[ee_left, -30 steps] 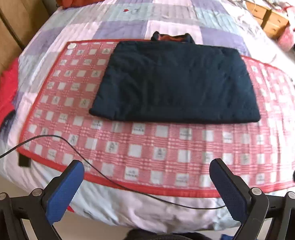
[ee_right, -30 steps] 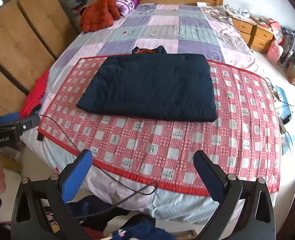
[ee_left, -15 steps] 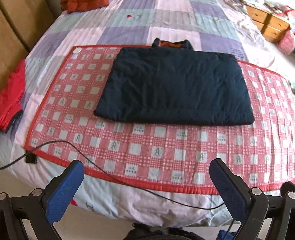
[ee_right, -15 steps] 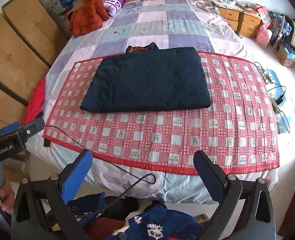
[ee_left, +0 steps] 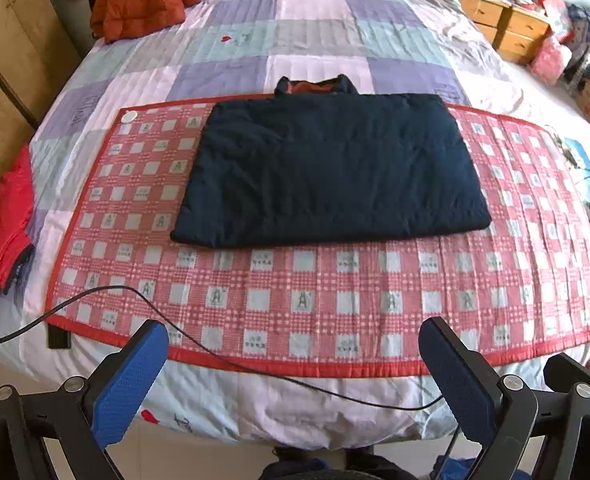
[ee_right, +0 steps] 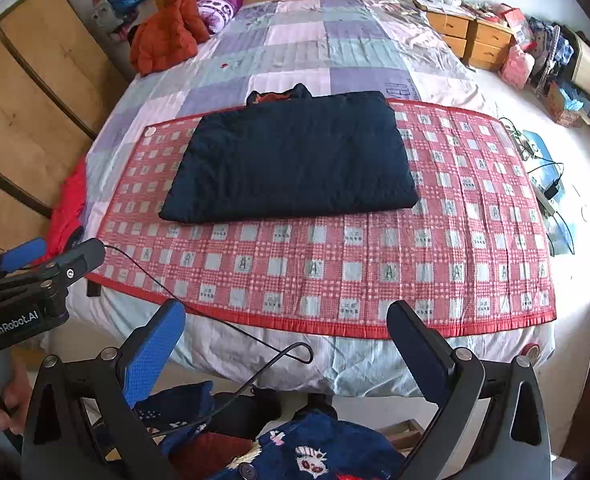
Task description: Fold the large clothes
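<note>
A dark navy padded jacket [ee_left: 331,168] [ee_right: 291,156] lies folded into a flat rectangle on a red checked mat [ee_left: 335,292] [ee_right: 475,240] across the bed, its collar with orange lining at the far edge. My left gripper [ee_left: 295,364] is open, off the bed's near edge, holding nothing. My right gripper [ee_right: 287,348] is open too, higher and further back from the bed. In the right wrist view the left gripper [ee_right: 35,268] shows at the left with a hand on its handle.
A black cable [ee_left: 223,360] trails over the mat's near edge. An orange jacket [ee_left: 139,0] lies by the headboard, red clothing [ee_left: 3,224] hangs off the bed's left side. Blue patterned clothes [ee_right: 315,448] lie below the right gripper. Wooden wardrobe left, drawers [ee_right: 471,36] right.
Both grippers have pulled back from the bed and risen, so more of the mat and bed shows. The folded jacket has not moved.
</note>
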`<state>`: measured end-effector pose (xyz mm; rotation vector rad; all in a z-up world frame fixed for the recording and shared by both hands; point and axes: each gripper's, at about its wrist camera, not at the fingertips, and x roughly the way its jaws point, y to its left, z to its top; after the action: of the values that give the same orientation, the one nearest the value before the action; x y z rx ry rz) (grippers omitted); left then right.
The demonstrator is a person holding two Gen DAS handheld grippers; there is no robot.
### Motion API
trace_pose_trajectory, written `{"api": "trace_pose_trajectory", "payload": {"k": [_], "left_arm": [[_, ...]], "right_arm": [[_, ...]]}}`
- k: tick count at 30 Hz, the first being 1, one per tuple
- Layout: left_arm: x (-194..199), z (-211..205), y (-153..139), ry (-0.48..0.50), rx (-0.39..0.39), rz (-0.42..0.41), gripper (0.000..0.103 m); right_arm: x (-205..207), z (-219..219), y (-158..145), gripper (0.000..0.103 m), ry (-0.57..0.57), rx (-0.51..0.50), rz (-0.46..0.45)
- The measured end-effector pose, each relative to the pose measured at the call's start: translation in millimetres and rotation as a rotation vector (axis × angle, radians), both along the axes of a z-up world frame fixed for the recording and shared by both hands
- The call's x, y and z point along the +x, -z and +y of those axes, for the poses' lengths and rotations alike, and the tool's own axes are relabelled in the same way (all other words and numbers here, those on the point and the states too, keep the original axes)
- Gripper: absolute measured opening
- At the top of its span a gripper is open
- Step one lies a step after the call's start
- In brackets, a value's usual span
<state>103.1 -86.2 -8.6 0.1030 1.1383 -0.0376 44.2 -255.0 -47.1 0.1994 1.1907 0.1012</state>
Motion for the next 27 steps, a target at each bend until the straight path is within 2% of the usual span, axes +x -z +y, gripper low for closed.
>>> {"api": "trace_pose_trajectory", "payload": {"k": [27], "left_arm": [[-12, -18, 6, 0.052, 0.004, 0.022, 0.103]], "right_arm": [[-19, -8, 0, 0.103, 0.033, -0.013, 0.006]]}}
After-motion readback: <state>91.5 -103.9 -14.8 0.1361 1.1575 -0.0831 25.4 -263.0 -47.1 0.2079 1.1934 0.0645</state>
